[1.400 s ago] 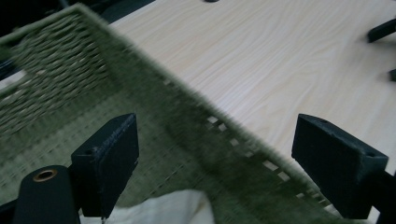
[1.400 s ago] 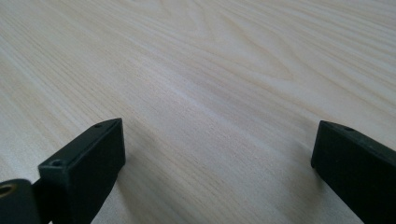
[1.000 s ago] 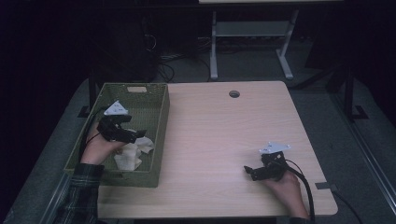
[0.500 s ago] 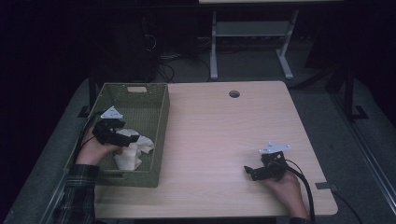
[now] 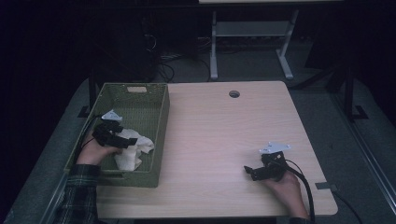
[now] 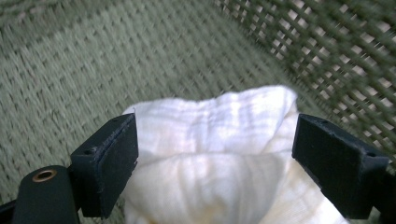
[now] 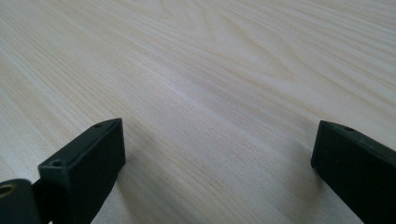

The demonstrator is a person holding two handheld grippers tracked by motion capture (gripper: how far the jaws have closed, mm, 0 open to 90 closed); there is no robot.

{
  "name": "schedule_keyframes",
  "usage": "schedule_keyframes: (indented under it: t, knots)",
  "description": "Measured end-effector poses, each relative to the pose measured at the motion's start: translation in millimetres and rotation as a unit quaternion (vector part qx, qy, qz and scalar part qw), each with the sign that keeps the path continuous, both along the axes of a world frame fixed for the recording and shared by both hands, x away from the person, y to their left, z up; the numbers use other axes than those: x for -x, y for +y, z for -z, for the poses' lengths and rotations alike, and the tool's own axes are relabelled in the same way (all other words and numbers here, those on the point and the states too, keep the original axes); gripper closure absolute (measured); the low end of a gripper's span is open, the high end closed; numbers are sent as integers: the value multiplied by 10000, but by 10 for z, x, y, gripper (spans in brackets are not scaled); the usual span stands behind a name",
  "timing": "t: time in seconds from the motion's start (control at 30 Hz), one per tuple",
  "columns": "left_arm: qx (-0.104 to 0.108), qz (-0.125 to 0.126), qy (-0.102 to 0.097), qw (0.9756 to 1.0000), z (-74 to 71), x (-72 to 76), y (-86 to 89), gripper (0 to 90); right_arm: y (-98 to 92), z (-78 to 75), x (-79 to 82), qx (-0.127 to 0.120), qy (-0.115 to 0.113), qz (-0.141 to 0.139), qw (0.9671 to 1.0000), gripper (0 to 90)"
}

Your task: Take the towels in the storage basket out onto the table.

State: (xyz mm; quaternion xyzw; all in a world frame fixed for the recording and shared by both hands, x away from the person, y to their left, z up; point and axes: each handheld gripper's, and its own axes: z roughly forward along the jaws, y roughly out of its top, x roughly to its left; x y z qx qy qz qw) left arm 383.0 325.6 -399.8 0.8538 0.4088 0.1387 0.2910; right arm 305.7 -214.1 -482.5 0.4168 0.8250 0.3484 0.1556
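A crumpled white cloth [image 5: 133,149] lies in the near part of a green woven basket [image 5: 156,135] at the table's left. My left gripper [image 5: 127,141] is down inside the basket, open, its jaws standing on either side of the cloth [image 6: 219,154] without closing on it. The basket's woven floor and lattice wall [image 6: 327,60] rise behind the cloth. Over the bare wooden table [image 7: 210,84] near its front right, my right gripper [image 5: 248,171] rests low and open, with nothing between its jaws.
A round cable hole [image 5: 234,94] sits at the table's far edge. A piece of grey tape [image 5: 324,186] marks the near right corner. A white-legged stand [image 5: 250,42] and cables are on the floor beyond the table.
My left gripper has dropped toward the near part of the basket and come down around the white cloth. The right gripper has stayed still.
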Motion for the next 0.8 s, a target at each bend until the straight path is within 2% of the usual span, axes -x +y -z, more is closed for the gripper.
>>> schedule_keyframes:
  t: [0.13,0.23,0.27,0.3,0.43,0.5,0.63,0.73,0.8]
  knots:
    - [-83,2,128,9999,29,-13,-5,140,0,0,0,1,-1,0,10000,25]
    - [-318,-40,275,9991,75,-20,-33,139,0,0,0,4,-1,-1,10000,26]
    - [-318,-40,275,9991,75,-20,-33,140,0,0,0,4,-1,-1,10000,26]
    - [-381,-31,403,9985,114,-28,-52,139,0,0,1,2,1,1,10000,25]
    - [-435,-3,659,9969,172,-45,-66,133,0,0,0,2,-1,-1,10000,26]
    - [-477,15,753,9960,188,-49,-75,133,0,0,1,2,2,1,10000,25]
    - [-546,56,822,9951,216,-55,-87,133,0,0,1,4,0,-1,10000,25]
    - [-663,66,1055,9922,283,-70,-106,133,0,0,1,2,2,0,10000,25]
    - [-692,61,1080,9917,294,-70,-111,135,0,0,1,3,-1,-1,10000,25]
